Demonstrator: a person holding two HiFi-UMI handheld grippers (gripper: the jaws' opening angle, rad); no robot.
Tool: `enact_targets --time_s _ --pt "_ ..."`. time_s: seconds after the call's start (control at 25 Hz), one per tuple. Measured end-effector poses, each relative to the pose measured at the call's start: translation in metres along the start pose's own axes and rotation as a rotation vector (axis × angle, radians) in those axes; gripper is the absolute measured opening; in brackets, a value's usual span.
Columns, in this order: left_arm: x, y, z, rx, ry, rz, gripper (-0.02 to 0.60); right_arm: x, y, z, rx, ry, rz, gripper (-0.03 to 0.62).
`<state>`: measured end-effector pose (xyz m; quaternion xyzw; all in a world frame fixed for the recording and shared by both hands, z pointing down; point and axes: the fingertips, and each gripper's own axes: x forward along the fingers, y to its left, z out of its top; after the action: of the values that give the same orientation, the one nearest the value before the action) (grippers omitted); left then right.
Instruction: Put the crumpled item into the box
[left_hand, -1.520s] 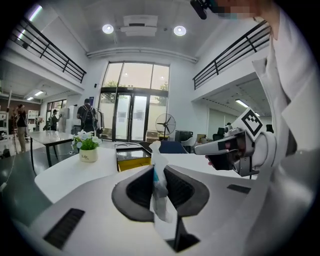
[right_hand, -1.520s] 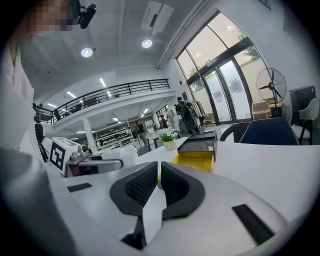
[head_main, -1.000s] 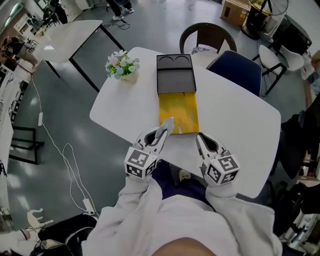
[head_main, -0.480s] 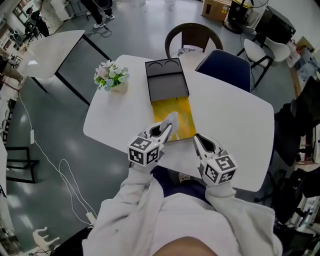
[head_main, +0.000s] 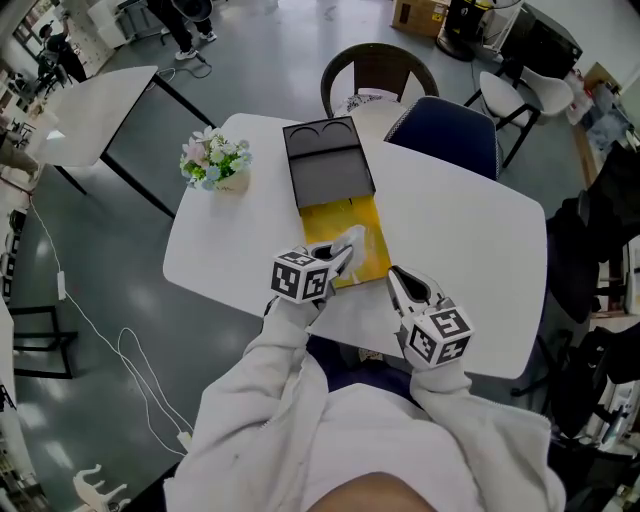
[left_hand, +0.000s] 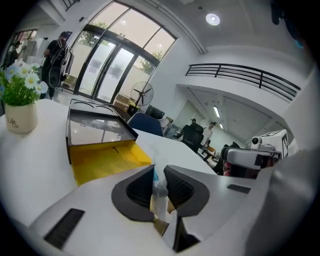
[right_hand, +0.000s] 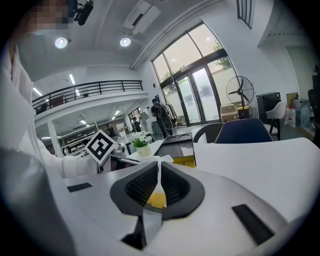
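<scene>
The box lies open in the middle of the white table (head_main: 470, 240), with a yellow inside (head_main: 372, 225) and a black lid (head_main: 328, 165) folded away at its far end. My left gripper (head_main: 342, 260) is shut on a crumpled whitish wrapper (head_main: 352, 238) and holds it over the near end of the yellow part. In the left gripper view the wrapper (left_hand: 159, 186) is pinched between the pads, with the yellow box (left_hand: 105, 157) just ahead. My right gripper (head_main: 398, 282) stays shut and empty near the table's front edge, to the right of the box; through its jaws (right_hand: 159, 172) a sliver of yellow shows.
A small pot of flowers (head_main: 213, 160) stands at the table's far left. Two chairs, one dark blue (head_main: 445, 135) and one brown (head_main: 378, 75), are behind the table. A second white table (head_main: 95, 105) is off to the left, and people stand in the background.
My left gripper has carried the wrapper forward from the table's near edge to over the near end of the yellow box. The right gripper has barely moved.
</scene>
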<state>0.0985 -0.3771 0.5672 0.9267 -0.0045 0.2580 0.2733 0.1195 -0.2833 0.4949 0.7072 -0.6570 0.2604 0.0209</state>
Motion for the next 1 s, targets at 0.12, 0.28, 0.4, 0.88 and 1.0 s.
enact_targets --time_s 0.12,0.28,0.4,0.88,1.0 --pt "0.016 0.007 -0.005 -0.085 0.050 -0.021 0.051 0.001 -0.003 -0.001 0.003 0.006 -0.008 0.043" --pt "0.038 0.016 -0.005 -0.145 0.104 -0.023 0.051 0.004 -0.002 -0.003 0.002 0.018 -0.011 0.043" --pt "0.051 0.026 -0.006 -0.129 0.155 0.010 0.051 0.005 -0.002 -0.003 0.001 0.025 -0.011 0.043" --pt "0.073 0.053 -0.009 -0.064 0.244 0.096 0.051 0.011 -0.015 -0.003 0.001 0.055 -0.026 0.043" --pt "0.076 0.057 -0.013 -0.062 0.267 0.114 0.051 0.014 -0.017 -0.003 0.001 0.062 -0.022 0.043"
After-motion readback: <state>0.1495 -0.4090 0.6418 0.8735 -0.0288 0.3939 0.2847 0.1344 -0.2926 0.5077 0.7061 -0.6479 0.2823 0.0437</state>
